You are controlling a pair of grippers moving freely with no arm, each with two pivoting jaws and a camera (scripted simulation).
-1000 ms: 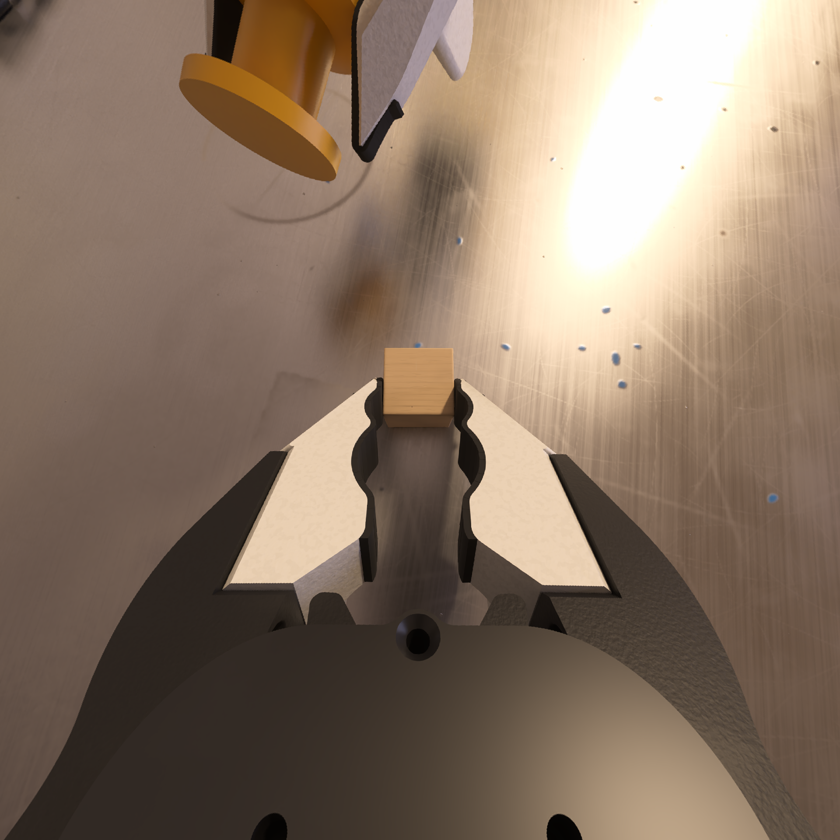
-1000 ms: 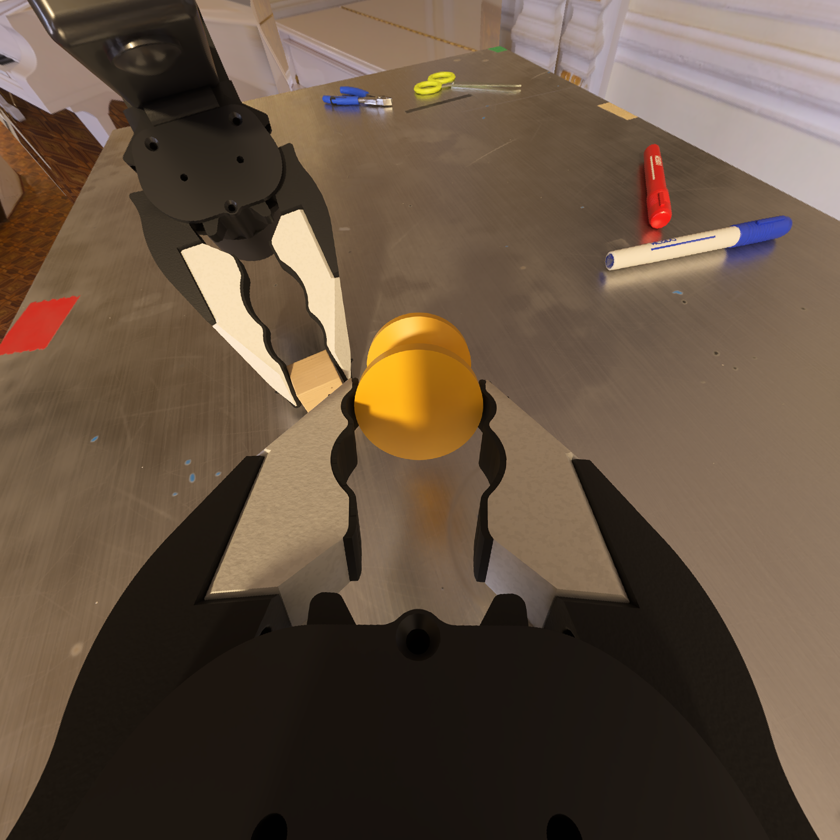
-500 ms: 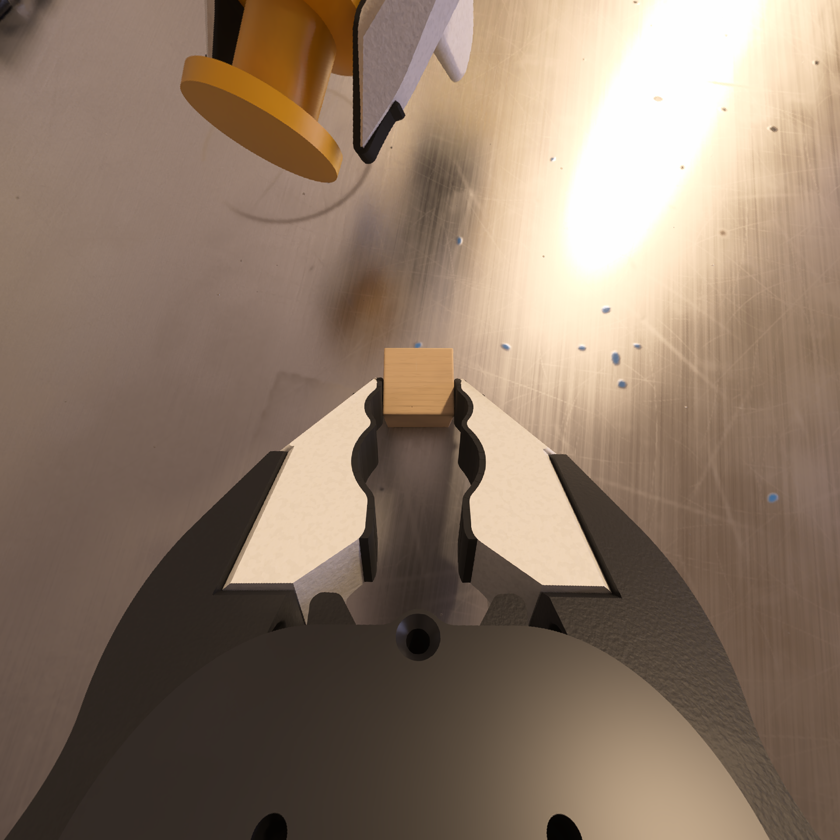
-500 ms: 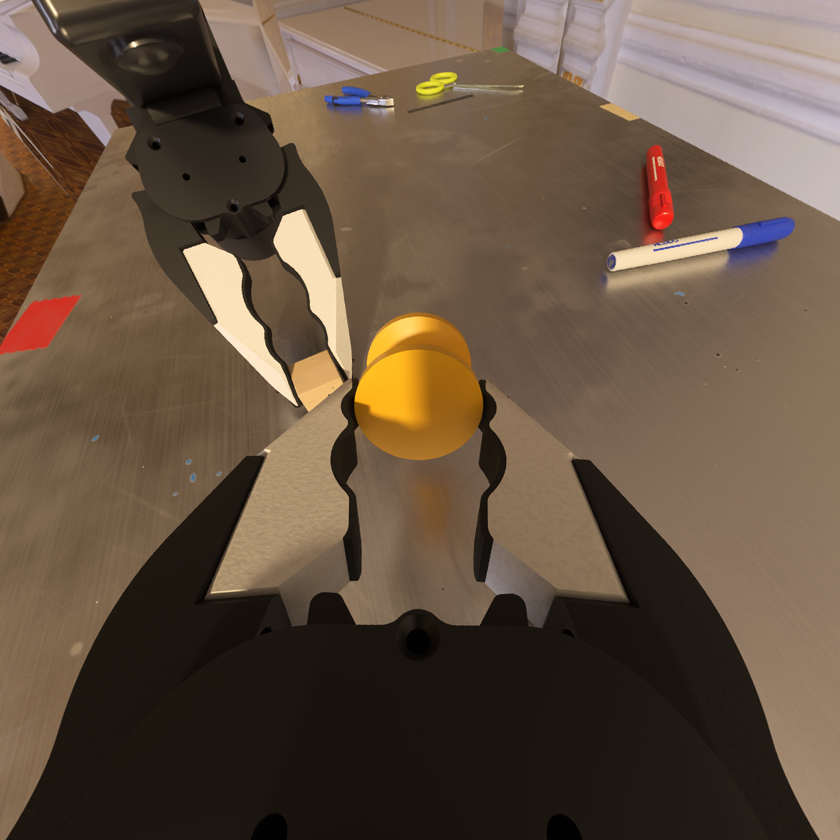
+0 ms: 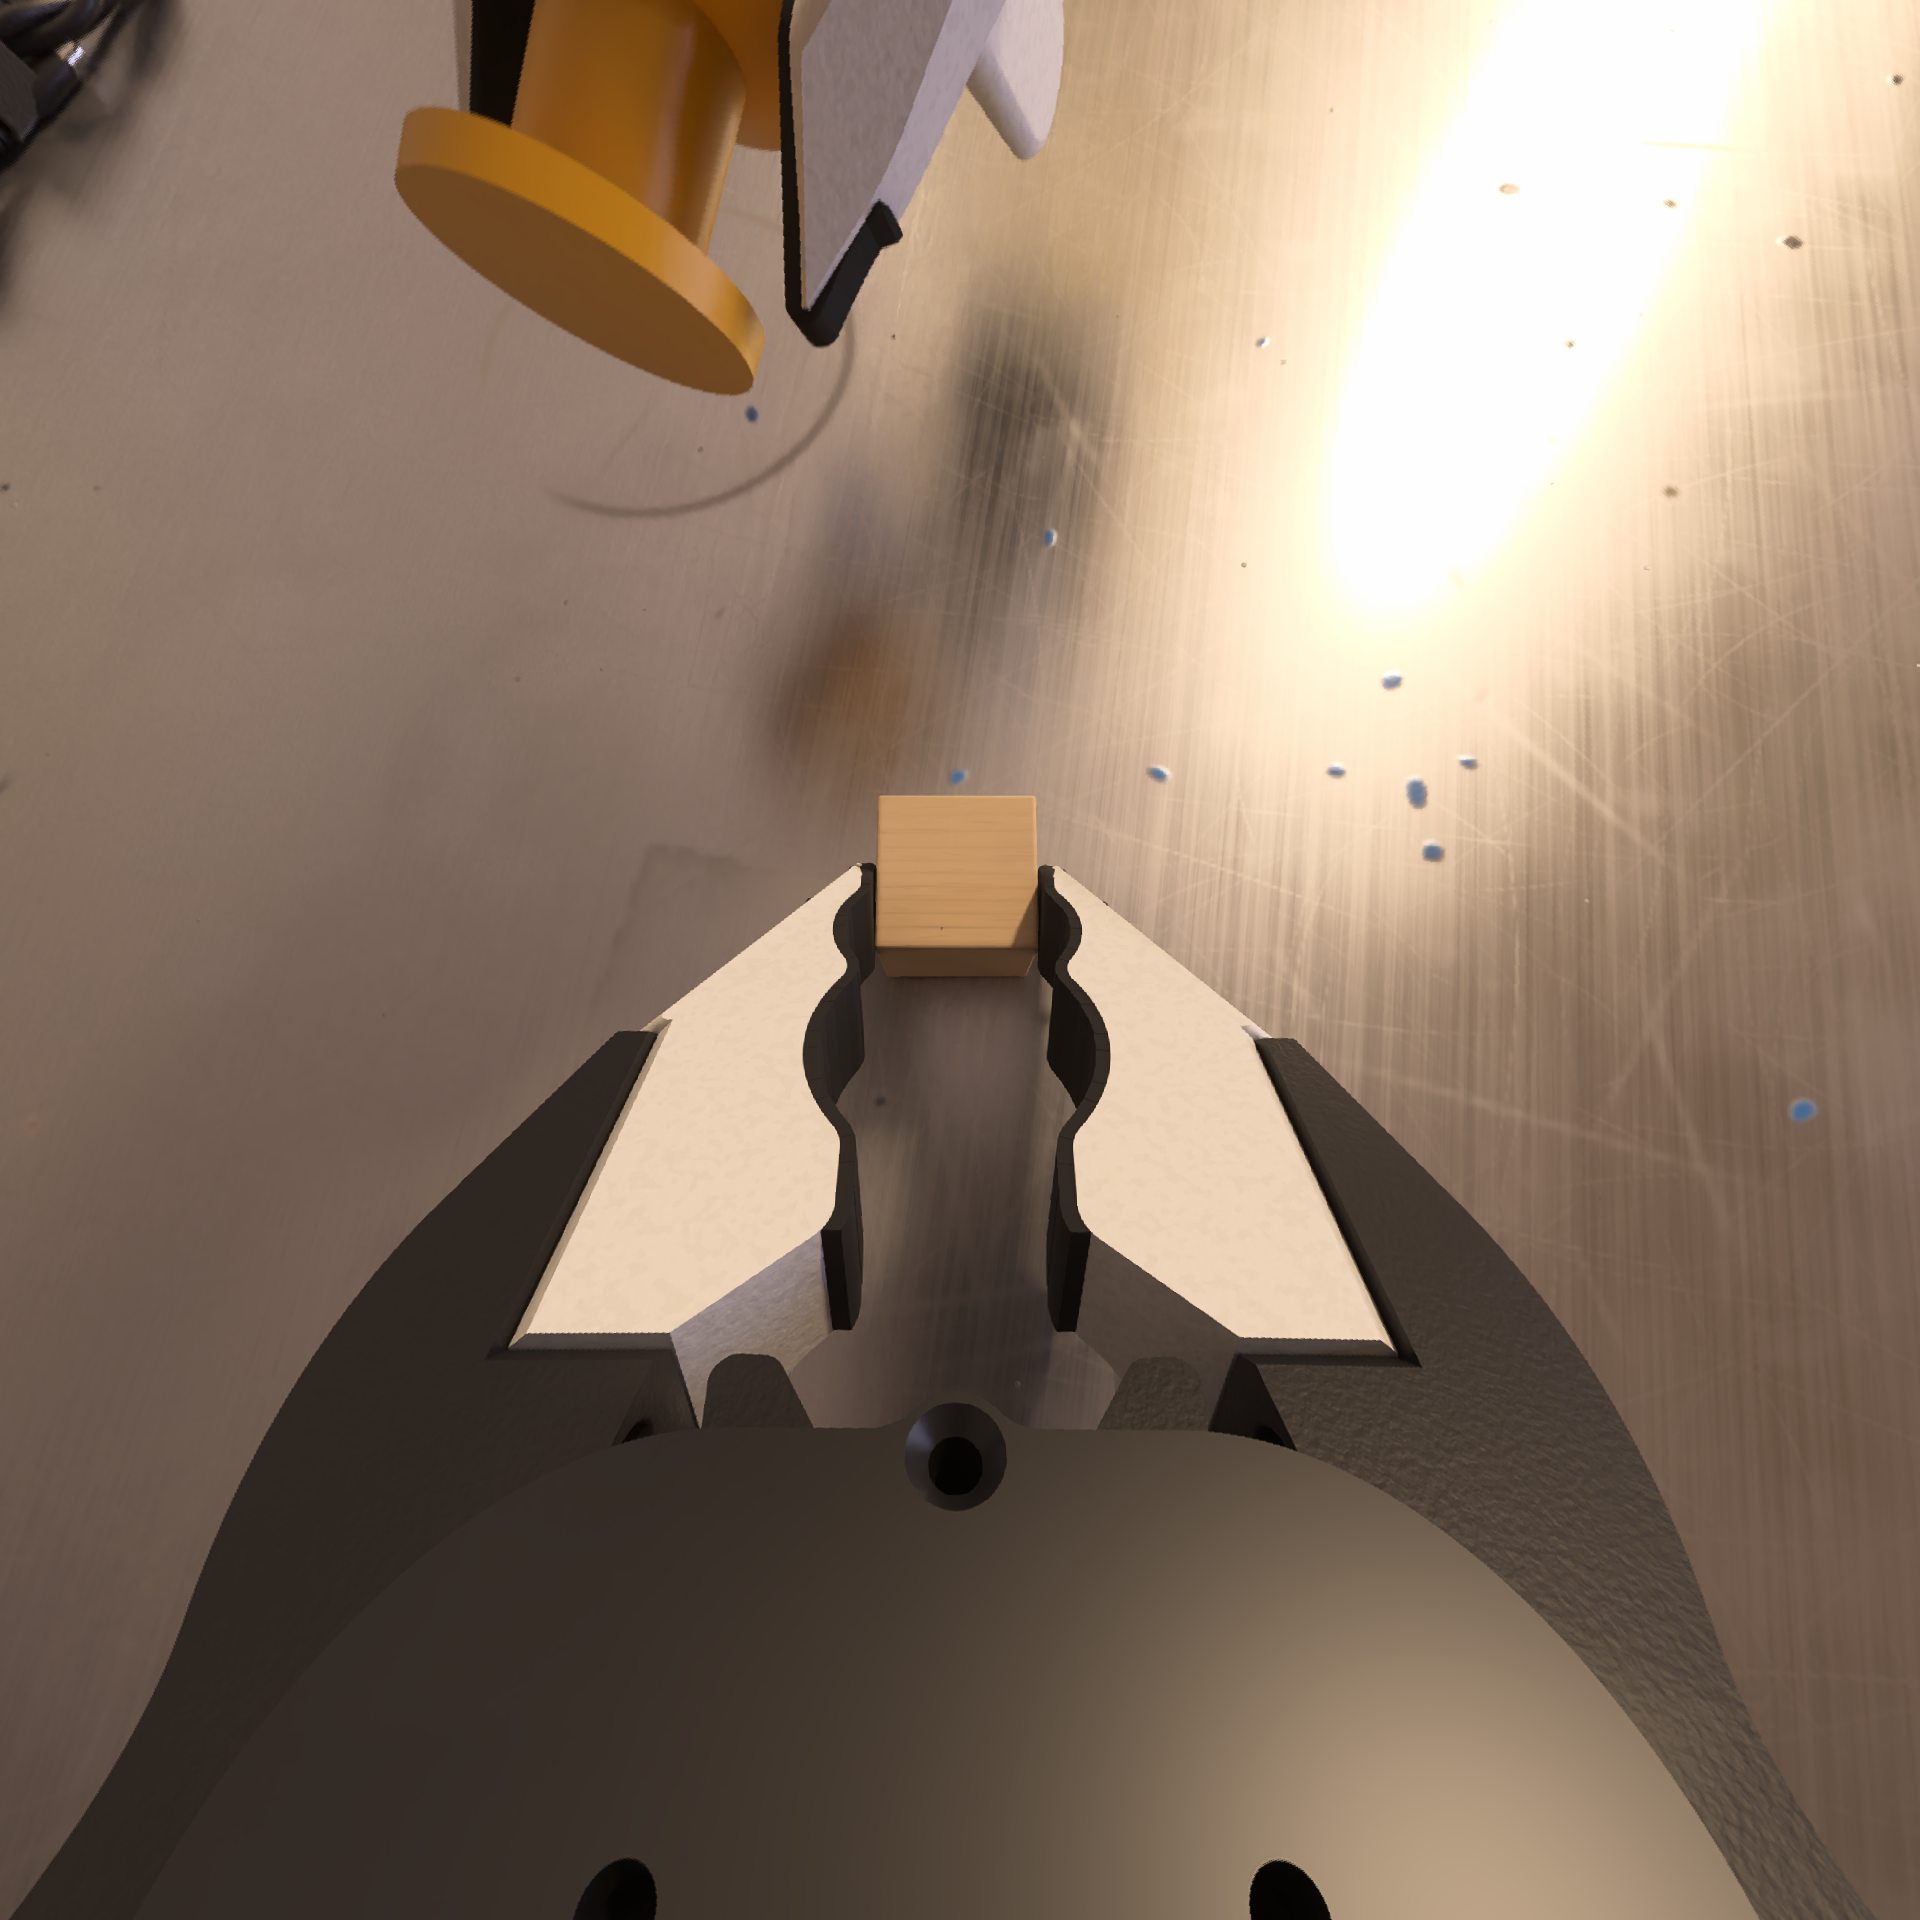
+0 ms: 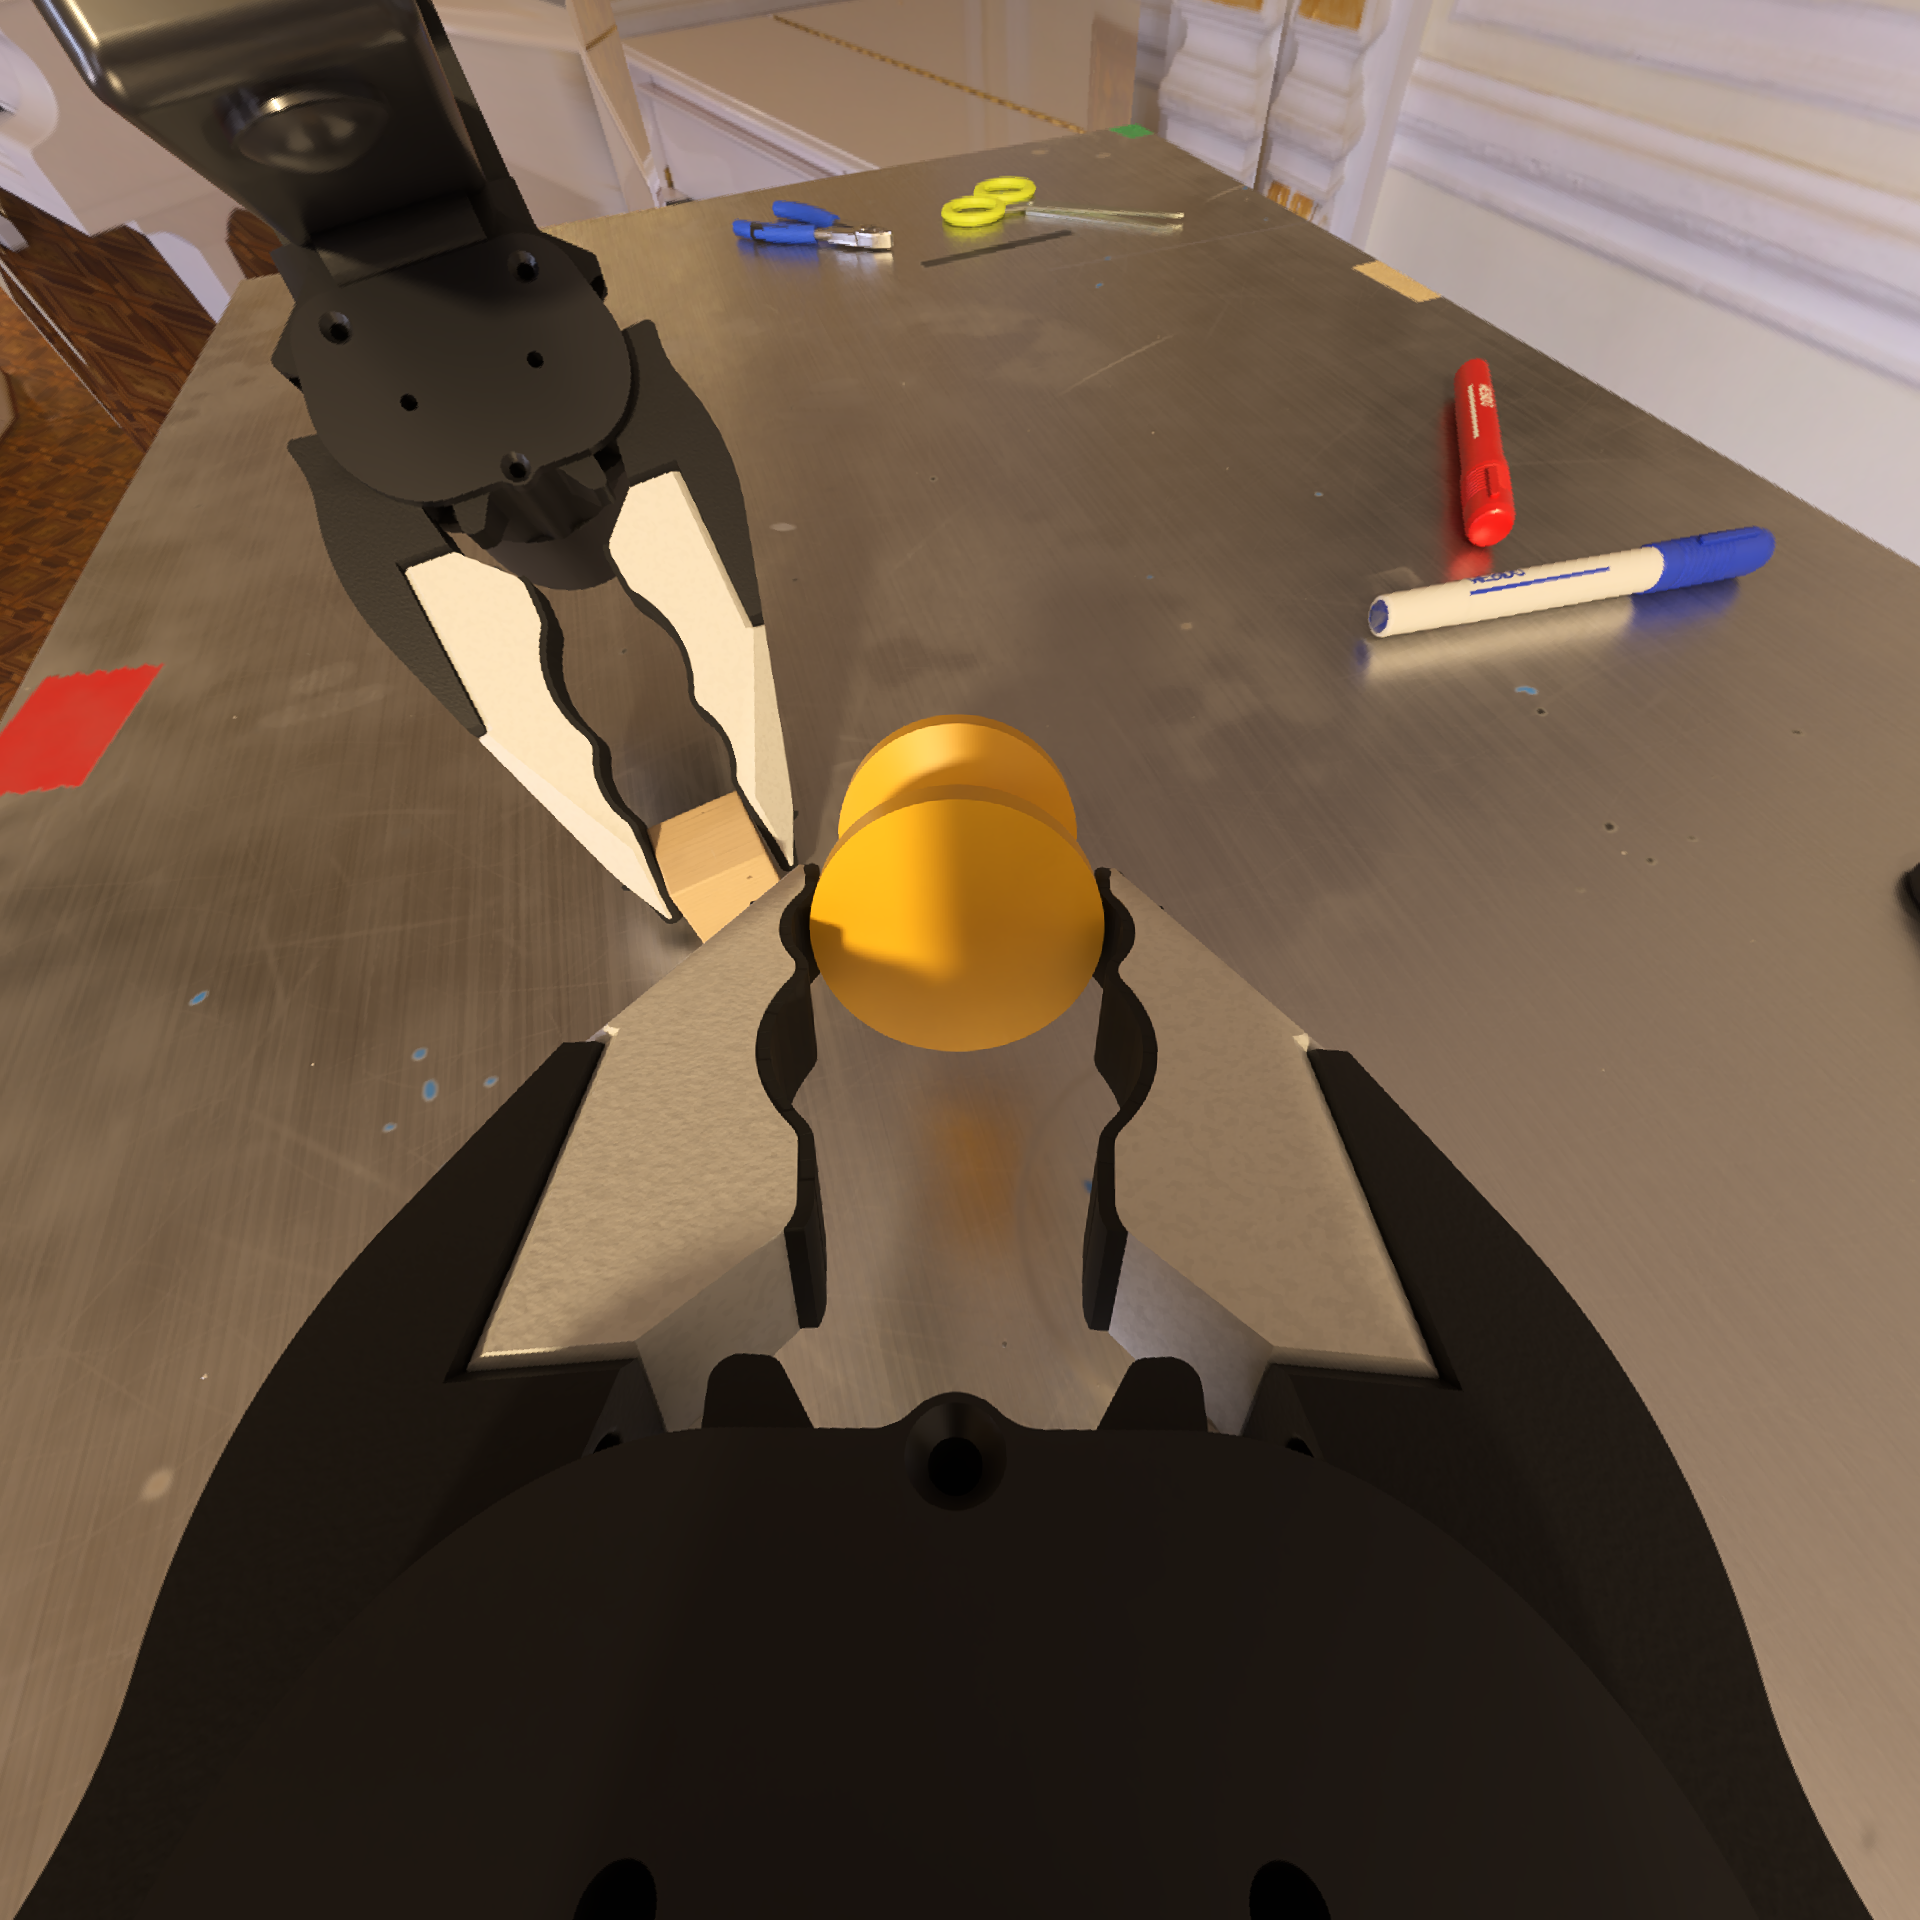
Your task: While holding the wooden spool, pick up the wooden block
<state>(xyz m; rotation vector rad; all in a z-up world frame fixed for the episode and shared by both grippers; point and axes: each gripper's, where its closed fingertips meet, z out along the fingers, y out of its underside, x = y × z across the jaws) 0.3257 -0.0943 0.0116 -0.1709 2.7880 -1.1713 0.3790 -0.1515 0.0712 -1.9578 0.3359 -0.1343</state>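
Left tongs (image 5: 956,920): closed onto the wooden block (image 5: 956,883), both tips pressed flat against its opposite side faces; the gap equals the block's width. The block sits at the very tips, part of it projecting beyond them. Whether it rests on the surface (image 5: 312,727) or is raised off it cannot be told. The block is a pale, near-cubic piece with fine straight grain and crisp edges; no long axis is evident.

Right tongs (image 6: 956,935): closed on the wooden spool (image 6: 956,914), gripping the barrel between the flanges. The spool's long axis runs forward along the fingers, one round flange facing the camera. The left wrist view shows it clear of the surface, tilted. Finish is smooth, orange-yellow, with a cylindrical core and flat disc ends.

Both tongs have cream textured fingers with wavy black inner pads.

The surface is brushed, scratched metal with blue specks. Well apart lie a red marker (image 6: 1481,457), a blue-capped white marker (image 6: 1558,582), yellow-handled scissors (image 6: 1039,203), blue-handled pliers (image 6: 810,227) and a red tape patch (image 6: 73,727).
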